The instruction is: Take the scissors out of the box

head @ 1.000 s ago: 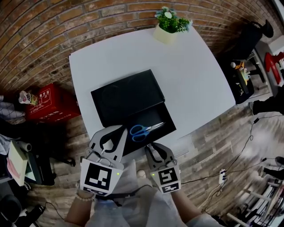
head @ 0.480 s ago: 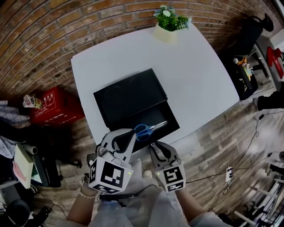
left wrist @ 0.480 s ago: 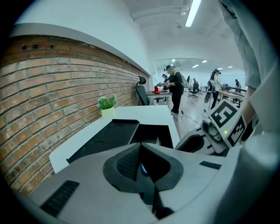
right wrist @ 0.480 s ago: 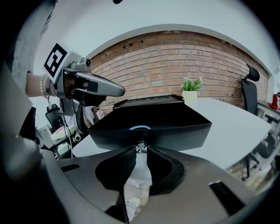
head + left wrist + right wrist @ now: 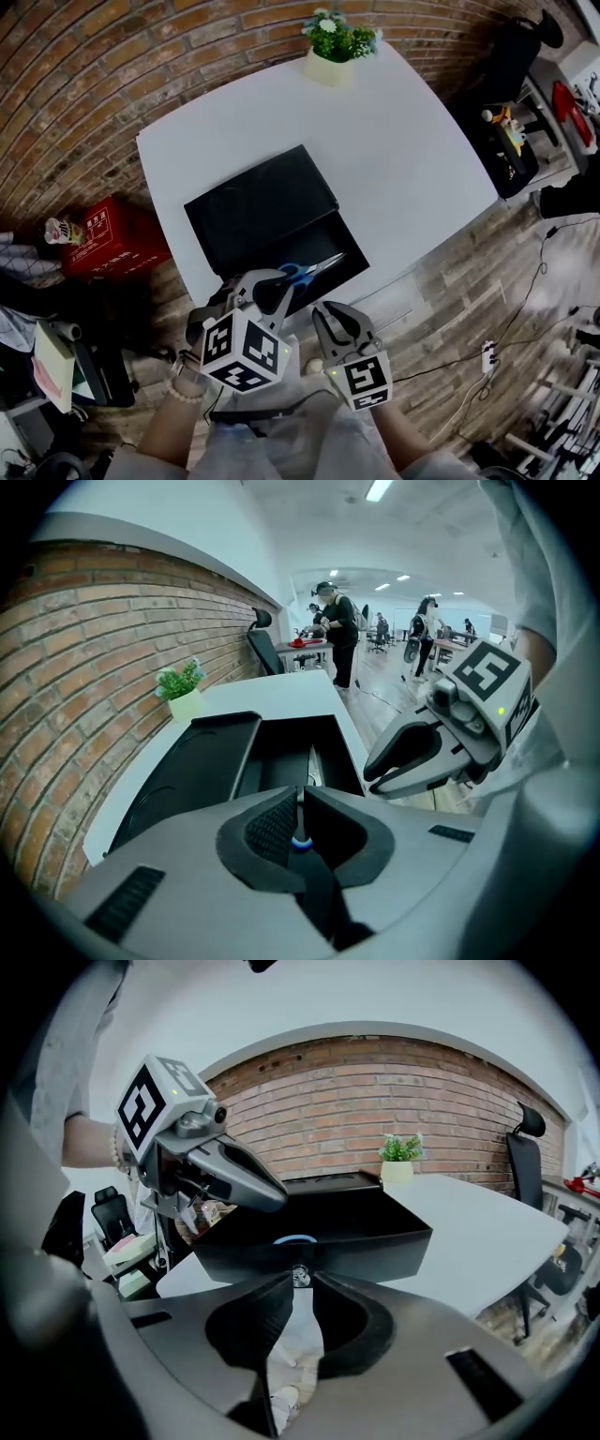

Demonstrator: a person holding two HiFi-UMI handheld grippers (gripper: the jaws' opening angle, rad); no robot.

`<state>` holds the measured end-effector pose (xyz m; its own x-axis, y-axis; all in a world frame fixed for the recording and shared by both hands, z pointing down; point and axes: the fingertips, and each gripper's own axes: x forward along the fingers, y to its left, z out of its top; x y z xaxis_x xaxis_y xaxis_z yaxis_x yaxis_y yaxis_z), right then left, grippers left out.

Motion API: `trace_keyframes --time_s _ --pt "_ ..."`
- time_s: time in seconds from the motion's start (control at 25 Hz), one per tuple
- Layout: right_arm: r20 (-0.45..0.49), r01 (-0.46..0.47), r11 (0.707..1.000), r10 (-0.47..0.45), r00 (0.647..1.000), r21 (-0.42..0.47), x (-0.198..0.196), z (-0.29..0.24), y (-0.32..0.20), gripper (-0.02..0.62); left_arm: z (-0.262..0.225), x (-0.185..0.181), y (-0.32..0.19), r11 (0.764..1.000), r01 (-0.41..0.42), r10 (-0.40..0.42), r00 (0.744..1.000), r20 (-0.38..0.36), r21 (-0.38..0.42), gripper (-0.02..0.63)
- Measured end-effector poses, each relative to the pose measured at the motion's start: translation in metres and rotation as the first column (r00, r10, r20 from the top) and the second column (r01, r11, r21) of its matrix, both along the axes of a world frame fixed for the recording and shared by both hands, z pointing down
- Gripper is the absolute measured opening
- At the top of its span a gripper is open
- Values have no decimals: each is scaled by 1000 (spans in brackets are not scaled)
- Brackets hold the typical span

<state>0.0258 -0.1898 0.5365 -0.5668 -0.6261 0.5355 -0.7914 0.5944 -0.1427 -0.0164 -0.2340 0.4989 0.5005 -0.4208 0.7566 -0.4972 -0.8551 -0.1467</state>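
Scissors (image 5: 309, 269): blue handles, flat on the box floor, handles toward the near wall, blades pointing away to the right
Box (image 5: 323, 239): black, open, at the near edge of the table (image 5: 403, 159); lid (image 5: 258, 206) lies against its far side
Left gripper (image 5: 300, 791): jaws pressed together, nothing in them; tips hang over the near wall, just above the handles (the sliver of blue past the pads is the handle lying below, not a catch)
Right gripper (image 5: 300, 1277): tips together too, empty, low outside the near wall, just beside the left one
Step, as I judge it: approach to the handles, grasp not yet made
Risk, closed jaws: going down like this would only poke the handles and shove the scissors along the floor; the jaws need to part first
Risk, thin target: handles lie flush on the floor, so the pads may scrape off or pinch one loop only; then the blades could swing open, or the scissors pivot and drop
Risk, wall: lifted at a slant, the blades could catch the box wall and drag the box
Risk, box: looks light, sits by the table edge, unheld; a pull toward the person could tip it off
Risk, crowding: the two grippers are close; a sideways move could knock them together
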Motion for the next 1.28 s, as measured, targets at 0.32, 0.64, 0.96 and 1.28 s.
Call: trace_keyframes --time_s 0.32,0.64,0.96,1.28 --pt "32 -62 996 60 998 59 15 -21 0 55 21 9 2 993 -92 98 991 92 -67 58" --pt "42 -104 992 101 994 71 27 -32 3 55 42 16 4 985 -114 137 975 176 -131 118" --pt "35 -134 989 132 991 70 39 -35 5 55 65 15 5 979 -83 126 965 229 -188 130" --pt "15 -147 989 146 989 35 49 -32 12 55 68 17 7 970 -78 133 963 236 -229 128"
